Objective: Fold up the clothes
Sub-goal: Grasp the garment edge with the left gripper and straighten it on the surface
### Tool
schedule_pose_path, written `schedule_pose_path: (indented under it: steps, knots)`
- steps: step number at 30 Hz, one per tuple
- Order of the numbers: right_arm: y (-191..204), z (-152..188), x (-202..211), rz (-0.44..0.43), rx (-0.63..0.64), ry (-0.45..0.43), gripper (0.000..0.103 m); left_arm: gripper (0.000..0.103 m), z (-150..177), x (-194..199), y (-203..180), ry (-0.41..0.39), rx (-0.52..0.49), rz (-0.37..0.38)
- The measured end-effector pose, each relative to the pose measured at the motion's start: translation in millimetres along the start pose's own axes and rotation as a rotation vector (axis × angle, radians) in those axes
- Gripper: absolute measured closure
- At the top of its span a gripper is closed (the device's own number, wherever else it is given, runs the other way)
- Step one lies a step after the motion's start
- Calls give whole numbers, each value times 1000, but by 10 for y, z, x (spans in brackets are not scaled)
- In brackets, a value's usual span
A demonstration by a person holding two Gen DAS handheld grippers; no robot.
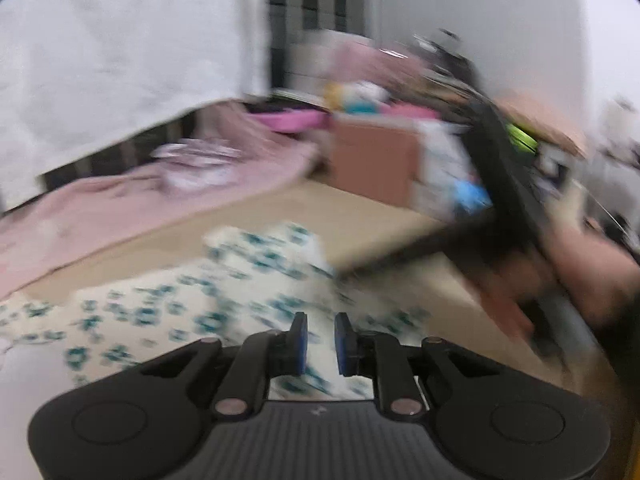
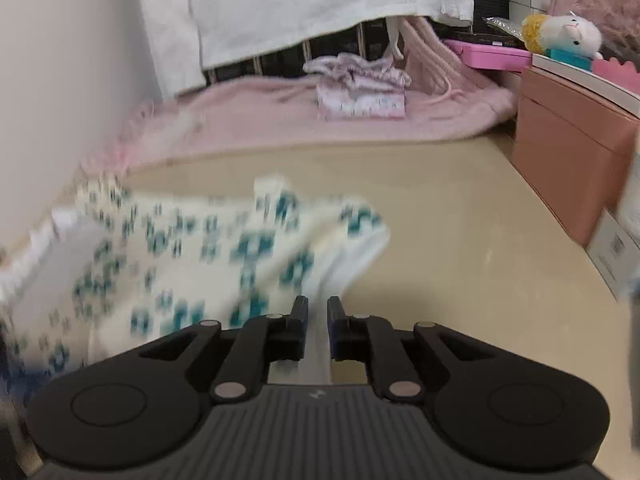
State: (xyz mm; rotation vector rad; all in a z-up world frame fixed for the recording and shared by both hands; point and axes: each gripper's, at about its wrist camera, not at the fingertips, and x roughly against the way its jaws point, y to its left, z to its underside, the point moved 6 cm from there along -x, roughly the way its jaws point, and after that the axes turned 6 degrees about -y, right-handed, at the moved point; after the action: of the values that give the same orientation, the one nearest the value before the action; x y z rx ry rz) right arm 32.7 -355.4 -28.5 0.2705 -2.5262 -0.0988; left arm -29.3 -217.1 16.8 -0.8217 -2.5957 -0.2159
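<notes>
The right gripper (image 2: 318,312) pinches the teal-printed garment's (image 2: 208,248) white edge, its length trailing ahead-left; the left gripper (image 1: 321,330) hangs slightly parted above it.

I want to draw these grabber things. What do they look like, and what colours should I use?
Use black. Each one, the left gripper and the right gripper, has a wide ribbed body with a round disc on each side, jointed bars with silvery round pins, and two flat fingers. The left one's finger pads are blue. A tiny pale logo sits in the middle.
</notes>
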Motion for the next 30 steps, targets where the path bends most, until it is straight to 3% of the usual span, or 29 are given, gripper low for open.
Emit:
schedule_pose_path:
  steps: [4,7,11,14,15,18,20,21,22,23,26,28,30]
  knots:
    - [125,137,114,67,43,-9,99,88,81,-239,238,93,43,-95]
    - [113,96,292,203,72,-27,99,88,175,-235,343,112,81,-135]
    - [237,-94,314,76,43,-108,96,81,140,-170,362,90,143,-100]
    - [146,-169,-106,107,35,-49,96,80,6,-179,386,84,97,-131]
    - [96,-147,-228,101,11,-14,96,77,-58,-190,409,82,86,-140]
    - [50,-77,-200,94,-22,-33,98,51,-322,-448,617,123,85,-165]
    - [33,-47,-169,111,-45,-49,98,56,-367,-798,679,216,117,-110]
    - [33,-42,-154,126,-54,-59,99,67,-361,-954,691,262,138,-85]
    - [37,-39,-126,141,-54,-70,100,92,-336,-1060,686,289,145,-76]
    - [61,-28,-102,162,-39,-79,102,102,-314,-1115,684,289,138,-88]
    - [97,-1,-68,220,7,-63,102,101,-263,-1086,782,223,187,-161]
    - [67,-60,-49,192,-18,-82,101,101,-236,-1019,856,176,246,-188]
    - [-1,-187,-38,145,-73,-123,90,98,-205,-997,846,165,228,-199]
